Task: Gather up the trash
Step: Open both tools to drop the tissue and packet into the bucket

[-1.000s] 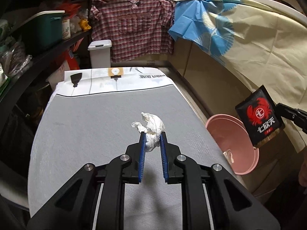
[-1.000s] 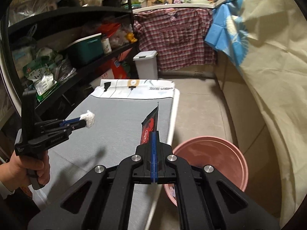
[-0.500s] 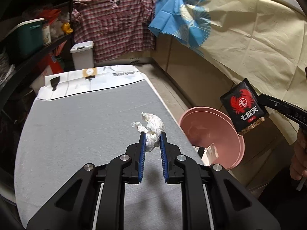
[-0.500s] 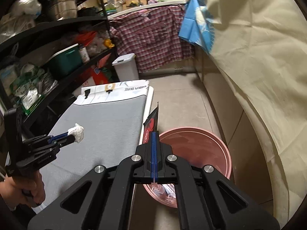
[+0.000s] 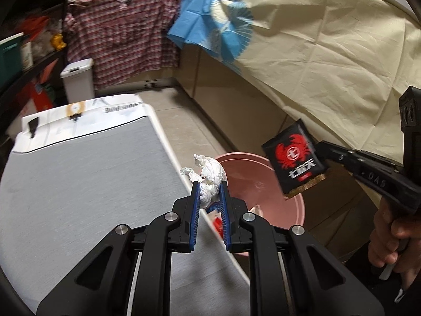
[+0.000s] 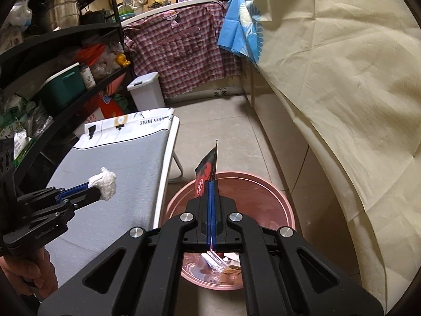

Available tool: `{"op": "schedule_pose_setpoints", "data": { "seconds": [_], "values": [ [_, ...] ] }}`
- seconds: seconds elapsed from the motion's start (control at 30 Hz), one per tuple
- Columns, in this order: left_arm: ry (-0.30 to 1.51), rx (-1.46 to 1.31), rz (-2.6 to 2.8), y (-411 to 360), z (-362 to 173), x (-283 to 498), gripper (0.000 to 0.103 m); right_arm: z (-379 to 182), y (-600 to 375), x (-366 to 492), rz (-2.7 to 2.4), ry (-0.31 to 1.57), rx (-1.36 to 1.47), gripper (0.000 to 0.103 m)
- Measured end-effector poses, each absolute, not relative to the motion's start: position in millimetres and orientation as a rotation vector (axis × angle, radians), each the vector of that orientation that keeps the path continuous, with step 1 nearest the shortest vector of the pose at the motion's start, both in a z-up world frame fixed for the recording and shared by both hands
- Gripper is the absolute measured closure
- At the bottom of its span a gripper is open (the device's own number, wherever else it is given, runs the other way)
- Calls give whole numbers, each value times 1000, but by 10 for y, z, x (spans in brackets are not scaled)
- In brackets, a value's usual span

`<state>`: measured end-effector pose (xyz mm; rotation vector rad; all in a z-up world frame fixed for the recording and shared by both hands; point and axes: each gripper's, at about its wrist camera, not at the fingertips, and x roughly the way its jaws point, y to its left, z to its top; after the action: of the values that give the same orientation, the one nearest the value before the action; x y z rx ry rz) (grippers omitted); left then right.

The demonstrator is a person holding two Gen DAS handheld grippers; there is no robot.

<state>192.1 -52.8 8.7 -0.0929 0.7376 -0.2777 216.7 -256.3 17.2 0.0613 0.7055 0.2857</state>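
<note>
Crumpled tissue pinched between the left gripper pads, hanging at the table's right edge beside the pink bucket rim; black crab-print wrapper clamped flat in the fully closed right gripper, over the bucket mouth. Likely to miss if let go now: tissue not fully past the rim, light wrapper apt to flutter aside. Both tilted downward, left hand low at near left, right hand at far right.

left wrist view: looks down along its gripper, close.
right wrist view: same, over pink bin.
shared: bin, tabletop.
</note>
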Motion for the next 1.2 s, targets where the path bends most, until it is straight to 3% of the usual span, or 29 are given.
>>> {"op": "schedule_pose_setpoints", "data": {
  "seconds": [0.57,0.67,0.73,0.77,0.8,0.83,0.87,1.07,1.2],
  "values": [
    [781,-73,-328,-948,-36,2235,87,109,-2619,2237,244,728,55,103],
    [793,-67,-330,-993,-65,2260,77,86,-2624,2253,212,739,43,98],
    [792,-71,-328,-986,-79,2257,63,73,-2655,2267,193,743,50,98],
    [791,-74,-326,-974,-80,2259,63,68,-2674,2275,185,747,56,97],
    [792,-79,-324,-954,-80,2257,63,67,-2683,2278,182,748,60,87],
    [791,-84,-321,-932,-77,2251,63,70,-2693,2274,173,745,61,67],
    [789,-87,-319,-917,-72,2255,63,82,-2697,2263,166,735,60,60],
    [771,-99,-302,-809,-5,2181,63,125,-2719,2214,143,713,66,53],
    [752,-118,-282,-739,81,2105,54,183,-2733,2130,124,680,68,39]
  ]
}}
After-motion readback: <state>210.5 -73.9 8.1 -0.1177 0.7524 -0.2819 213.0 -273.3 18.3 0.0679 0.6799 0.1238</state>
